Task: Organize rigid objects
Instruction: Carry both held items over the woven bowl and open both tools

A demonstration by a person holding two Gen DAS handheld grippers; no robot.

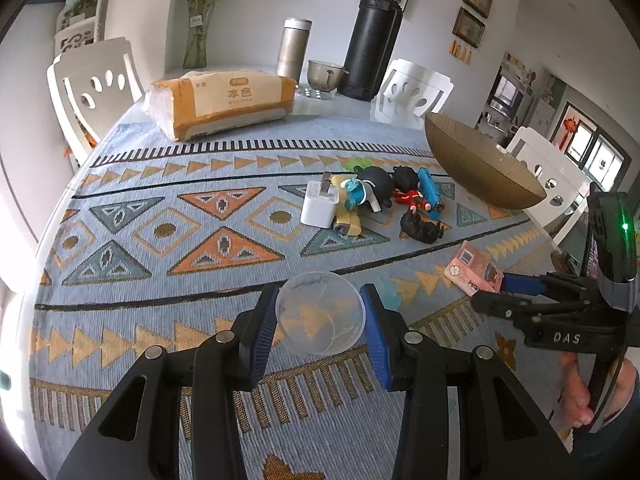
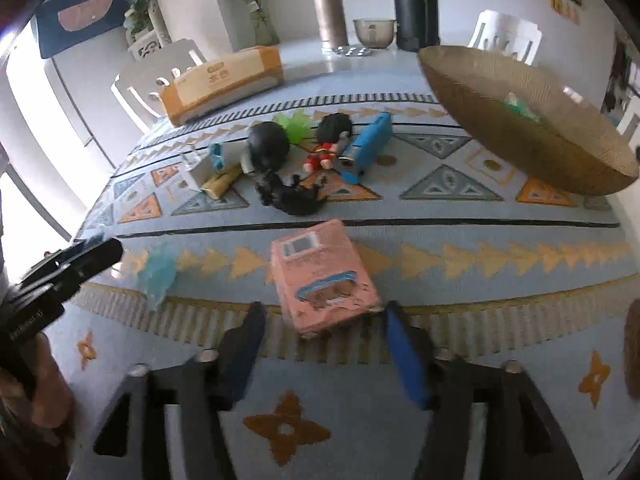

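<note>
Left claw (image 1: 320,312): closed on a clear plastic cup (image 1: 320,314), a blue pad against each side; the cup looks empty and sits low over the near part of the table.
Right claw (image 2: 324,356): jaws apart around the near end of a pink box (image 2: 324,280); the right pad is at the box's corner, the left pad is clear of it, so no grip yet.
Pink box: lying flat on the patterned cloth (image 2: 440,248), near the front edge of the table.
Other small things: a white charger (image 1: 318,206), a black round figure (image 1: 374,184), a blue lighter (image 1: 430,192) and a black animal toy (image 1: 424,228) clustered mid-table.
Bowl (image 1: 476,164): big, brown, toward the right edge.
Step in hand: likely picking up the pink box.
Next move: centre the jaws on the box, close, lift; probably carry it to the bowl.
</note>
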